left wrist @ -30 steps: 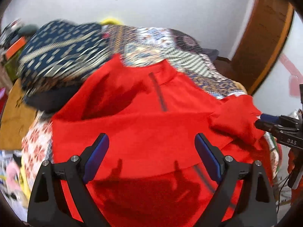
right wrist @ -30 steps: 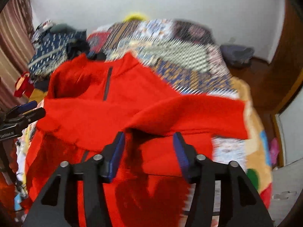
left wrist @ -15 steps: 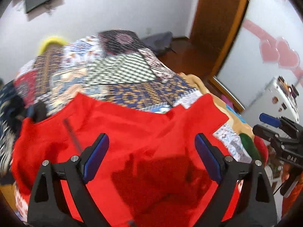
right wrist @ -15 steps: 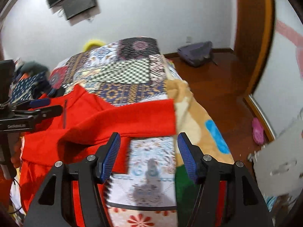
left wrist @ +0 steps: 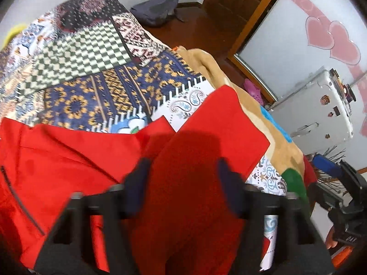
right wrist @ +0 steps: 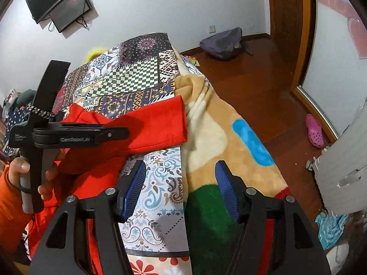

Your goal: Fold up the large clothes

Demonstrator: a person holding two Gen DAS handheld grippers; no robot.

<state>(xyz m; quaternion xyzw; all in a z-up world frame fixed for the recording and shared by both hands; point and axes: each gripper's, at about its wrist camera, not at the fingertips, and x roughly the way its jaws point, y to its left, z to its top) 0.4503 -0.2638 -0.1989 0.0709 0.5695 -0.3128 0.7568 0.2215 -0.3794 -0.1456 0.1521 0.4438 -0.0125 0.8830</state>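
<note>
A large red top (left wrist: 68, 160) lies spread on the patchwork bed (left wrist: 103, 52). Its right sleeve (left wrist: 218, 133) reaches out toward the bed's right edge; the sleeve also shows in the right wrist view (right wrist: 156, 126). My left gripper (left wrist: 183, 176) hovers just above the sleeve with its jaws apart, blurred by motion; it is seen from the side in the right wrist view (right wrist: 114, 134). My right gripper (right wrist: 180, 188) is open and empty over the patterned sheet (right wrist: 158, 183) and fleece blanket (right wrist: 213, 135), right of the sleeve cuff.
A tan fleece blanket with blue and green patches hangs over the bed's right side. On the wooden floor are a grey bag (right wrist: 222, 43), a pink clog (right wrist: 315, 133) and a silver suitcase (left wrist: 316, 105). A wooden door frame (right wrist: 286, 34) is at the right.
My left gripper has swung right and come down onto the red sleeve, its jaws narrowing. My right gripper has shifted right, off the sleeve and over the sheet and blanket.
</note>
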